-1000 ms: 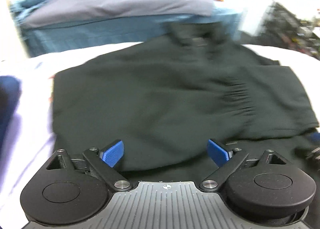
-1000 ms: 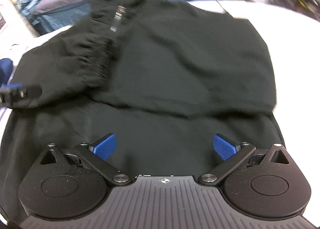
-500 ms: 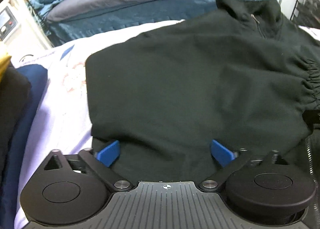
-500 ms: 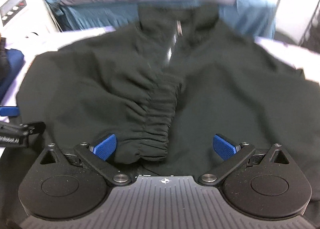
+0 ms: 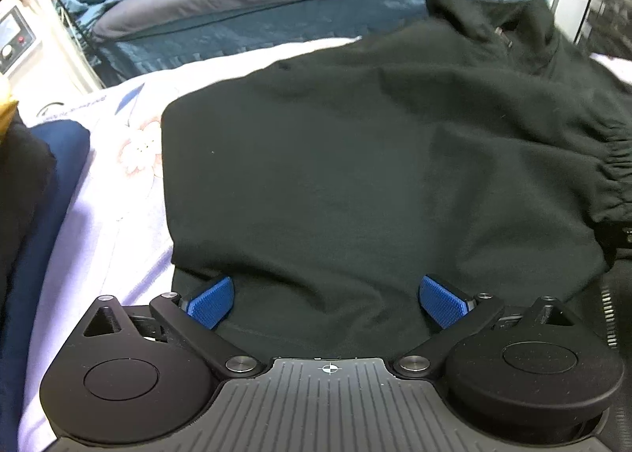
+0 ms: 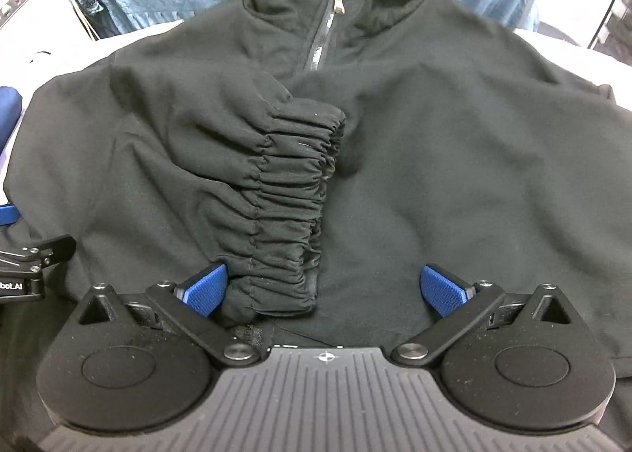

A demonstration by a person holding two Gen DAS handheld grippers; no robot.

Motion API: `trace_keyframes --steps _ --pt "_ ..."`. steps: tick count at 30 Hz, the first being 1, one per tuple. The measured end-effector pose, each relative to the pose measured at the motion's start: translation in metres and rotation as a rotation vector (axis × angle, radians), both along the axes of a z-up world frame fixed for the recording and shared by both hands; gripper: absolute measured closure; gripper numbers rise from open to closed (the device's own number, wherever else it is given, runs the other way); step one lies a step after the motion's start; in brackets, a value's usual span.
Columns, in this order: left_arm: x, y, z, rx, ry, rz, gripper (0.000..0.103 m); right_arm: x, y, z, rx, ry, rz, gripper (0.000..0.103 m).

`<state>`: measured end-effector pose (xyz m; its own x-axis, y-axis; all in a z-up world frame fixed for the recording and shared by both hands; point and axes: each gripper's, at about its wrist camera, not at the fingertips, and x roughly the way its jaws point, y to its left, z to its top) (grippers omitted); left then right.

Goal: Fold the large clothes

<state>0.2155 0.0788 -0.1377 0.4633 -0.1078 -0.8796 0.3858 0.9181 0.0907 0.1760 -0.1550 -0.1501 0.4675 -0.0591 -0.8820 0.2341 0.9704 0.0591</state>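
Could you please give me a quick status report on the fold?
Left gripper open, right gripper open, both empty. Black zip-neck fabric jacket flat, elastic-cuffed sleeve folded across chest. Nothing blocking.

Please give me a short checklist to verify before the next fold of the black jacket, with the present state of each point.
1. Left hand-held gripper open, at the jacket's near edge: ok.
2. Right hand-held gripper open, nothing pinched: ok.
3. Left-side sleeve folded across the front, elastic cuff lying on the body: ok.
4. Zipper closed at the collar: ok; lower part hidden under the folded fabric: cannot tell.
5. Fabric lying smooth: not ok, creases around the cuff.
6. Bottom hem straight: cannot tell, hidden by the grippers.
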Motion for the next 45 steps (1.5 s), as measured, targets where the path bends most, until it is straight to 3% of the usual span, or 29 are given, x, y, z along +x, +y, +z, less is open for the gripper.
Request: trace_keyframes --steps 4,7,11,18,26,31,40,45 --pt "-0.016 0.010 0.023 -0.081 0.004 0.044 0.000 -0.026 0.007 0.037 0.004 -0.106 0.016 0.001" --pt "-0.035 0.019 0.039 -0.110 -0.020 0.094 0.000 -0.049 0.008 0.059 0.011 -0.138 0.035 0.001" --pt "-0.065 0.035 0.049 -0.132 -0.040 0.081 0.000 -0.084 0.002 0.071 -0.004 -0.158 0.034 0.001" --pt "-0.099 0.068 0.042 -0.077 -0.007 0.042 0.000 -0.151 -0.023 0.062 -0.018 -0.088 -0.049 0.001" --pt "-0.127 0.106 0.015 -0.104 0.102 0.037 0.000 -0.236 -0.040 0.049 -0.045 -0.014 -0.193 0.001" --pt "-0.151 0.127 0.013 -0.066 0.105 0.031 0.000 -0.286 -0.042 0.041 -0.043 0.020 -0.234 0.001" --pt "-0.208 0.193 0.019 -0.061 0.119 0.202 0.000 -0.352 -0.064 0.035 -0.037 0.054 -0.201 0.001" --pt "-0.231 0.223 0.019 -0.100 0.139 0.253 0.000 -0.405 -0.082 0.035 -0.033 0.042 -0.233 0.001"
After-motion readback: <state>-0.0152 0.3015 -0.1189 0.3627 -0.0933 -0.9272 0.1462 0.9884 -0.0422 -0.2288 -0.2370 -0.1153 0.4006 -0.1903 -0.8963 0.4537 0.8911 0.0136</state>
